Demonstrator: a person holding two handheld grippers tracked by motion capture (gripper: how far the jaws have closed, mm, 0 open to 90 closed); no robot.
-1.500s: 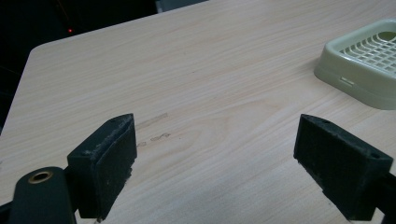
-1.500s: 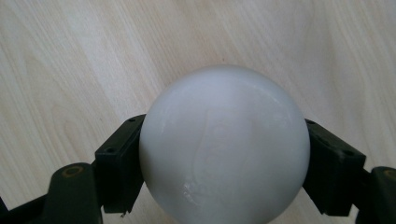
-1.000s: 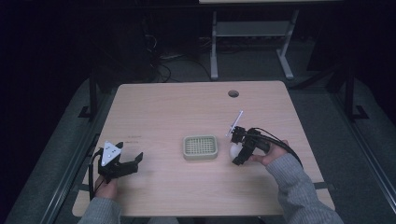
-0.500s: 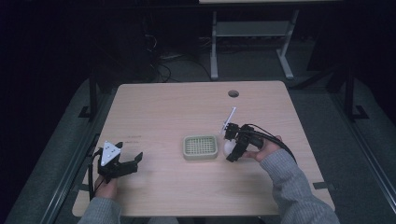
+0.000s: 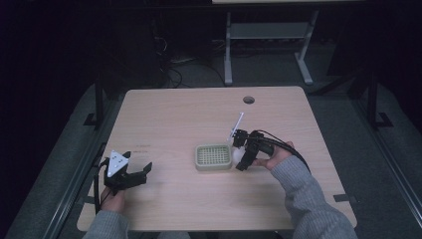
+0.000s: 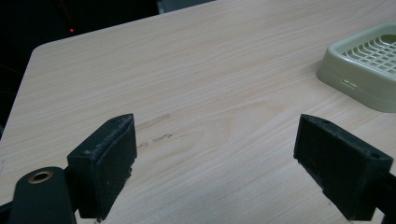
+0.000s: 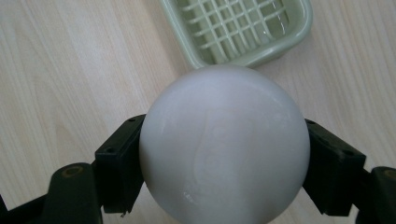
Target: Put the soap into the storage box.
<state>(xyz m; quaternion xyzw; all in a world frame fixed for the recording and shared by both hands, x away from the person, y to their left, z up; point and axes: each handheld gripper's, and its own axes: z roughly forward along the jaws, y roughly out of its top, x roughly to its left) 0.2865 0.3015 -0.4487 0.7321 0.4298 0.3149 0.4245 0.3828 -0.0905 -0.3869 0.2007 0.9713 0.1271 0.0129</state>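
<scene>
A white ball (image 7: 224, 144) sits clamped between the jaws of my right gripper (image 5: 241, 156), just right of a pale green grid tray (image 5: 214, 156) at the table's middle. In the right gripper view the tray (image 7: 243, 28) lies just beyond the ball. My left gripper (image 5: 142, 172) rests open near the front left corner, jaws wide apart with bare wood between them. The left gripper view has the tray's corner (image 6: 364, 65) at its far right.
The wooden table (image 5: 179, 114) has a round cable hole (image 5: 249, 99) near its back edge. A metal stand (image 5: 268, 45) and cables lie on the dark floor behind the table.
My right gripper has carried the white ball leftward, up to the tray's right side. The left gripper has not moved.
</scene>
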